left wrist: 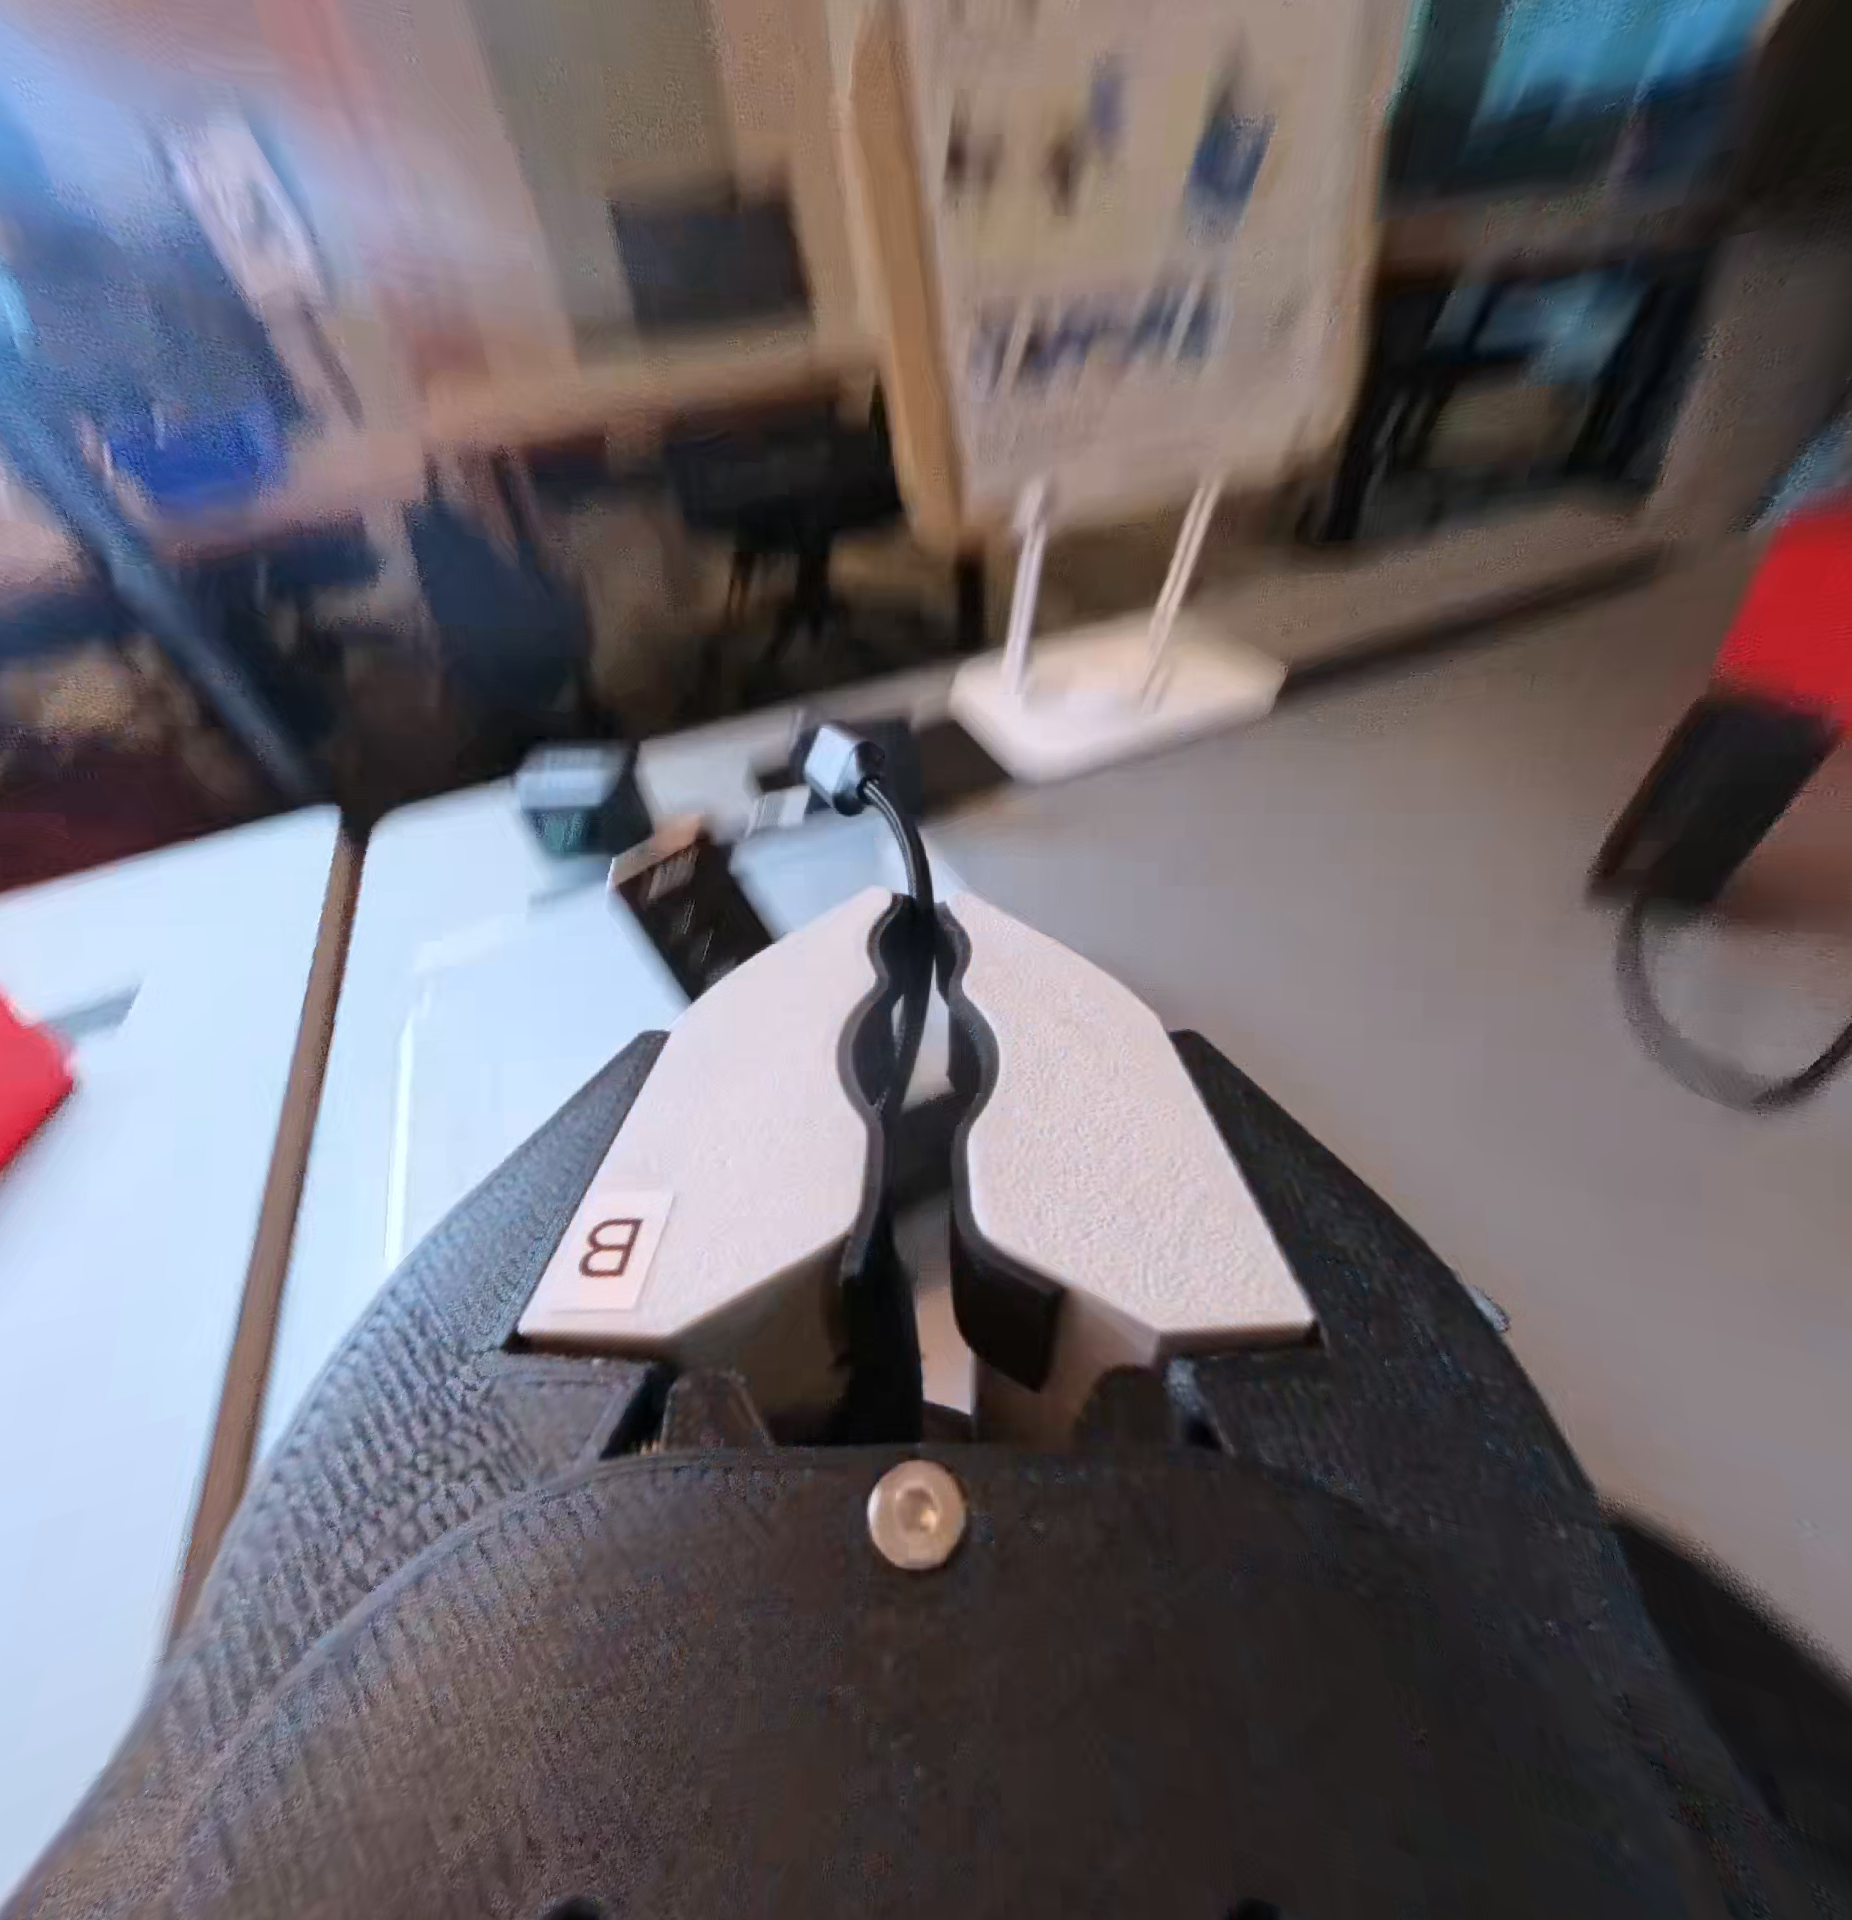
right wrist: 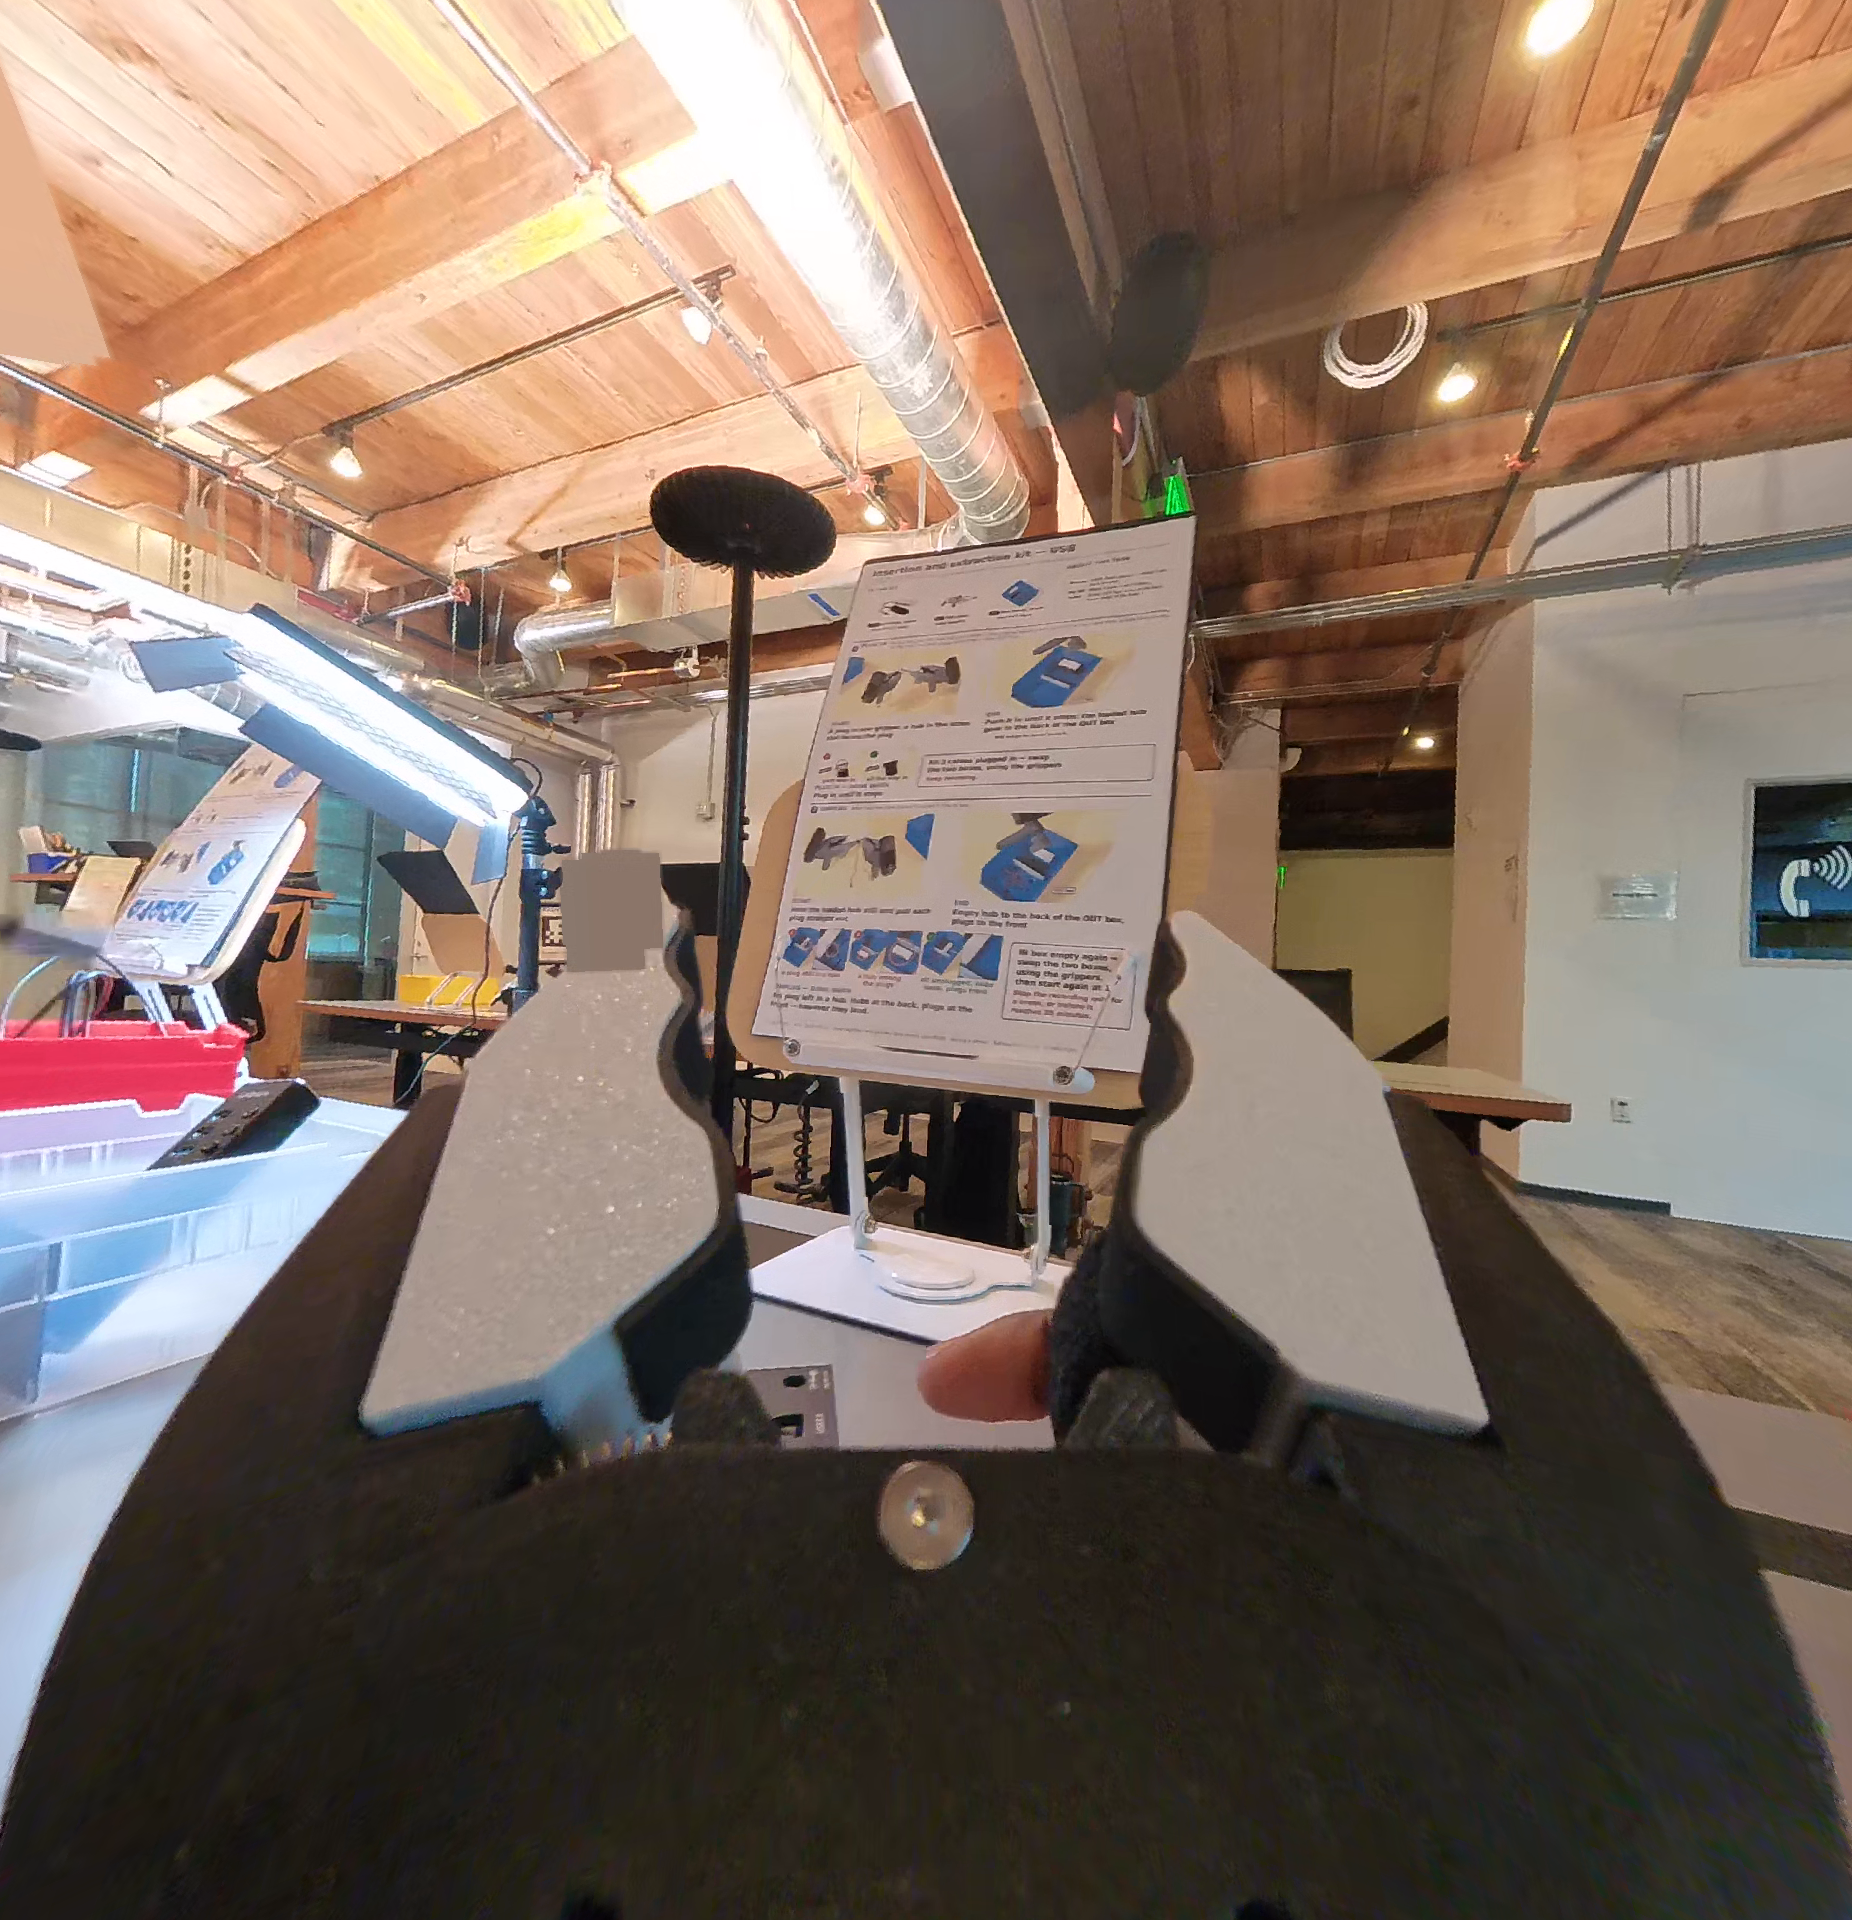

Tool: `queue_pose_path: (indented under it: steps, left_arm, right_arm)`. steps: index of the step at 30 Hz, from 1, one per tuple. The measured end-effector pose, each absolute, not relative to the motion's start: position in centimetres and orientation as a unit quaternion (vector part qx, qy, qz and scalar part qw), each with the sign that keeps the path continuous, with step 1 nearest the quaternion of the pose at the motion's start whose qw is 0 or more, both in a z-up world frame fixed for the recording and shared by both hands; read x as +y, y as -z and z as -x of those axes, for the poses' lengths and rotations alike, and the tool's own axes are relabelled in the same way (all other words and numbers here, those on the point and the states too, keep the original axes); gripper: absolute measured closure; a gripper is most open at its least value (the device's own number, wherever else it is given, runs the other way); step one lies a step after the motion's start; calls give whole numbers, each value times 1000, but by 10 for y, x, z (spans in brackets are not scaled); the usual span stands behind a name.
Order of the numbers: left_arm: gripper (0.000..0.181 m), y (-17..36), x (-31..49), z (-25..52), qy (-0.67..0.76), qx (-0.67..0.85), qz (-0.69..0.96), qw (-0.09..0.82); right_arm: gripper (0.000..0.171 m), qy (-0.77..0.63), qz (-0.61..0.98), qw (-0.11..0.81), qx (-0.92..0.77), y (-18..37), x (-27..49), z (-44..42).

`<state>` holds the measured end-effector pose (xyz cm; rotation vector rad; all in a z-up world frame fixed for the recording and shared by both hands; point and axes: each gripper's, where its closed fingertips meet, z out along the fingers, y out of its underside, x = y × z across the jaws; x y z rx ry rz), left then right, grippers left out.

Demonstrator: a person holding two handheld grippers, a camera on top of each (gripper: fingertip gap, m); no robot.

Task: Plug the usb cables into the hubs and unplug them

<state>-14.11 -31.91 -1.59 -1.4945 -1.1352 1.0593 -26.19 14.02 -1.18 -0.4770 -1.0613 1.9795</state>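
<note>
USB cable [left wrist: 906, 883] pinched between closed left gripper [left wrist: 917, 914] fingers, plug [left wrist: 837, 767] raised over tabletop [left wrist: 1265, 935], right gripper [right wrist: 917, 997] fingers spread wide, empty, hub [right wrist: 797, 1405] beneath.

The left gripper [left wrist: 917, 914] has pale grey, finely speckled fingers [left wrist: 766, 1122] lined in black and set in a black body with a woven-looking texture, and between them runs a thin black USB cable [left wrist: 906, 862] ending in a dark grey plug [left wrist: 837, 767]. The worktop [left wrist: 1317, 987] is grey beside white trays [left wrist: 465, 935], with red at the far left edge [left wrist: 8, 1070]. The right gripper [right wrist: 917, 997] shows the same grey fingers [right wrist: 558, 1164], before a white instruction sheet [right wrist: 989, 800] with blue and yellow pictures, a red bin [right wrist: 101, 1060] and a warm brown plank ceiling [right wrist: 278, 208].
</note>
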Motion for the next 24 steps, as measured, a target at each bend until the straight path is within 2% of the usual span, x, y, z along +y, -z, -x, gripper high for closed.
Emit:
queue_pose_path:
  steps: [2,4,8,13,17,21,24]
  left_arm:
    - [177,-23,-290,141,-436,-400,559,581]
    - [177,-43,-256,143,-383,-358,535,663]
    - [177,-51,-191,162,-273,-321,506,753]
    - [177,-47,-114,179,-66,-296,427,852]
    - [176,-42,-76,191,117,-295,331,889]
    - [176,-29,-54,199,160,-303,320,883]
    - [176,-22,-52,200,175,-312,315,879]
  right_arm:
    - [92,-785,181,408,-430,12,136,259]
    - [95,-786,170,399,-440,13,129,255]
    - [108,-799,125,333,-485,18,103,237]
    - [114,-802,23,201,-562,34,48,189]
    - [112,-767,-8,115,-632,67,3,163]
    - [117,-728,5,139,-671,90,-15,167]
    - [130,-744,25,101,-660,88,-15,168]
